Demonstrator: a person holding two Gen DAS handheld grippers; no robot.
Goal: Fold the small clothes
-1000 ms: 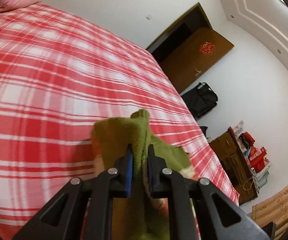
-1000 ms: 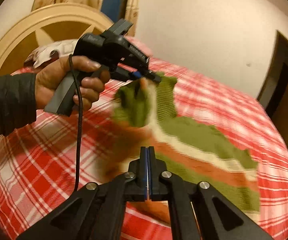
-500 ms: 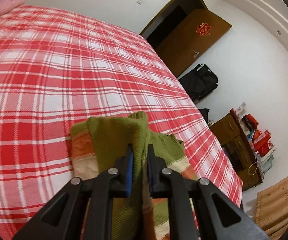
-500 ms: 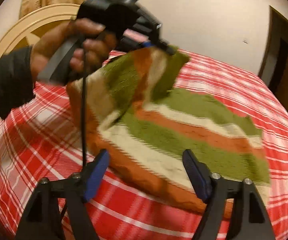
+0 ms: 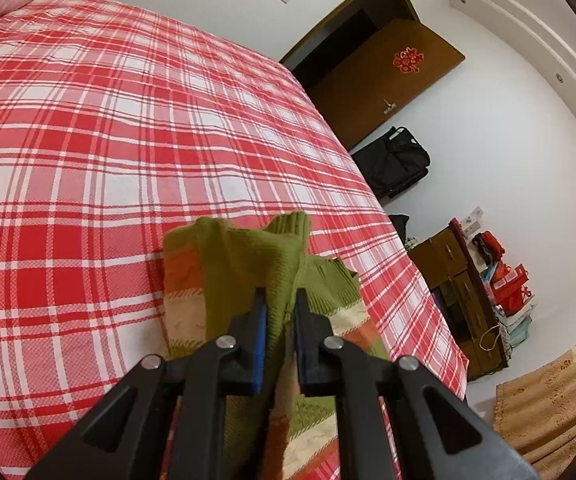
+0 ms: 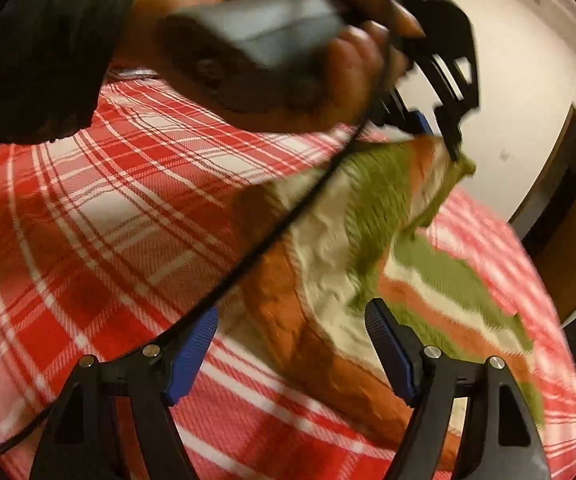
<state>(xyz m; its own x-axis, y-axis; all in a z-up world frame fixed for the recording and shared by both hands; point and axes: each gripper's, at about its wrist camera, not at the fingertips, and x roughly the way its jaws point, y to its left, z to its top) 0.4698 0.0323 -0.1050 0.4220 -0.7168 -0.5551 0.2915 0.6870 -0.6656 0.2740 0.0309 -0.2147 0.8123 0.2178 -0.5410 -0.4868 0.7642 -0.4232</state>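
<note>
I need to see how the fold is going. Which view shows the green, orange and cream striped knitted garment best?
The right wrist view: the green, orange and cream striped knitted garment spreads across the red checked bedspread, one corner lifted by the left gripper. The left wrist view shows only bunched cloth at the left gripper.

The sweater is coarse ribbed knit, matt, in green, orange and cream bands. The bedspread is a woven checked cloth, finely textured. The door looks like smooth brown wood, faintly sheened
</note>
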